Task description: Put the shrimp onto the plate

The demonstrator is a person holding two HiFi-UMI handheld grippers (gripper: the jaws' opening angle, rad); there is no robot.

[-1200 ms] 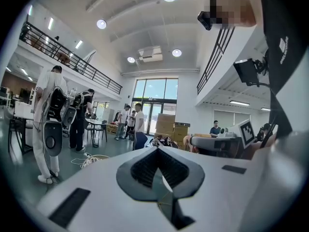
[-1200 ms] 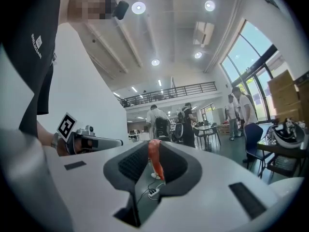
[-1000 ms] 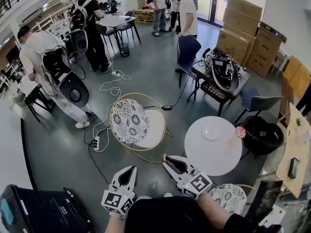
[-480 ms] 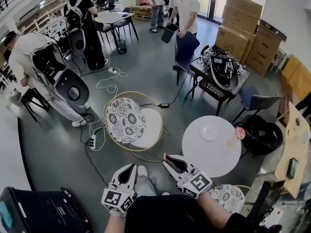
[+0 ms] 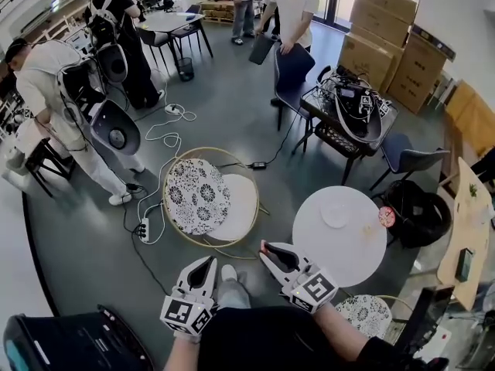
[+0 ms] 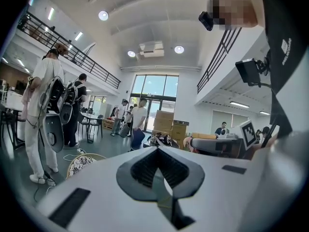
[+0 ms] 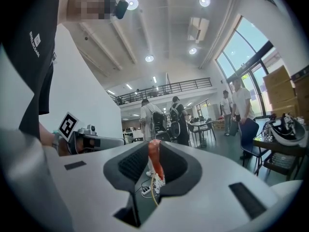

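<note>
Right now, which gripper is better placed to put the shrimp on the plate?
Right. The right gripper holds the shrimp between its jaws and is nearer the round table where the plate sits. The left gripper is shut on nothing and farther away.

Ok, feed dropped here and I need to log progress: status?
Copy: right gripper shut on the shrimp, short of the table. Then left gripper shut, empty. The plate looks bare; path to it looks open.
</note>
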